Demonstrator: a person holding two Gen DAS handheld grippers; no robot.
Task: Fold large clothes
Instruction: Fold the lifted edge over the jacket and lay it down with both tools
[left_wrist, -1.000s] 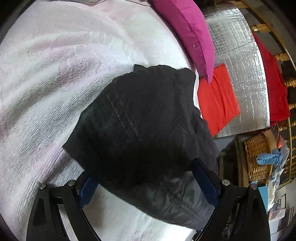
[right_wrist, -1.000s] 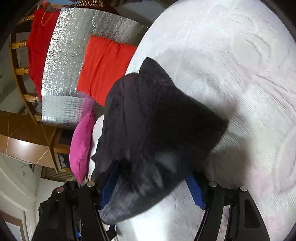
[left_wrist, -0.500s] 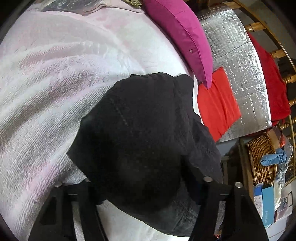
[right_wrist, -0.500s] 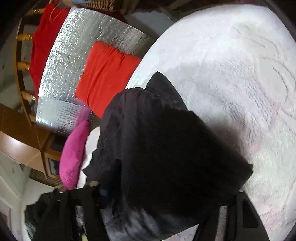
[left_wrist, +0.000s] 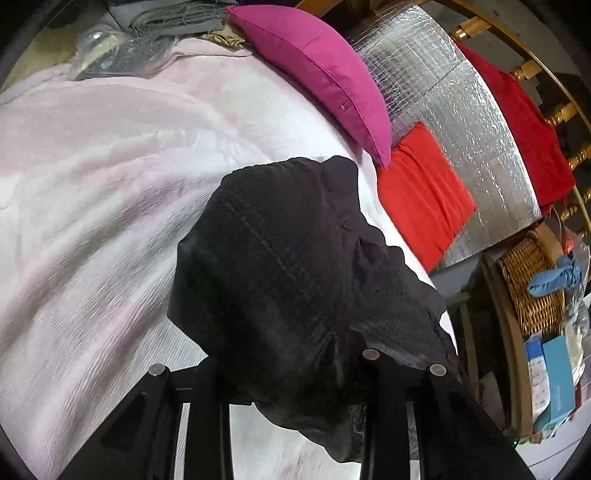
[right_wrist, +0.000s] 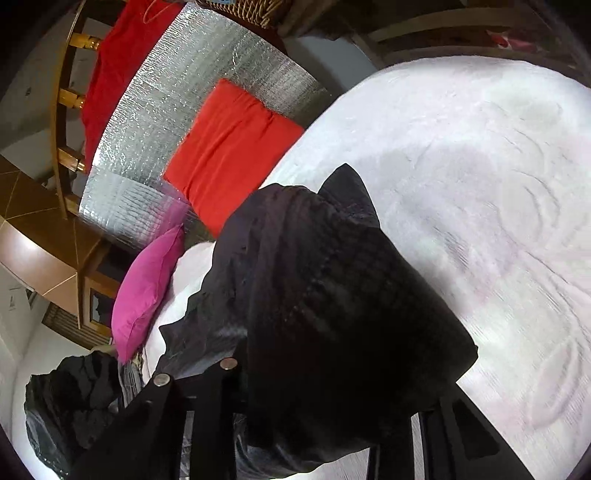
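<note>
A black garment (left_wrist: 280, 258) lies folded on a bed covered with a pale pink blanket (left_wrist: 92, 221). Its near edge is bunched up and raised between the jaws of my left gripper (left_wrist: 291, 369), which are closing on the cloth; creases fan out from the pinch. In the right wrist view the same black garment (right_wrist: 332, 295) rises off the blanket (right_wrist: 498, 184) in a hump. The jaws of my right gripper (right_wrist: 332, 391) are closing on its near end. The cloth hides the fingertips of both grippers.
A magenta pillow (left_wrist: 317, 74) and a red cushion (left_wrist: 421, 195) lean on a silver foil panel (left_wrist: 461, 110) at the bed's edge. Past them stands a wicker basket (left_wrist: 532, 280). Grey folded cloth (left_wrist: 166, 18) lies at the far end. A black bag (right_wrist: 66, 406) sits beside the bed.
Both grippers' jaws have narrowed onto the black garment, covering the blue pads. Both have risen, and the garment's near edges have bunched and lifted off the blanket.
</note>
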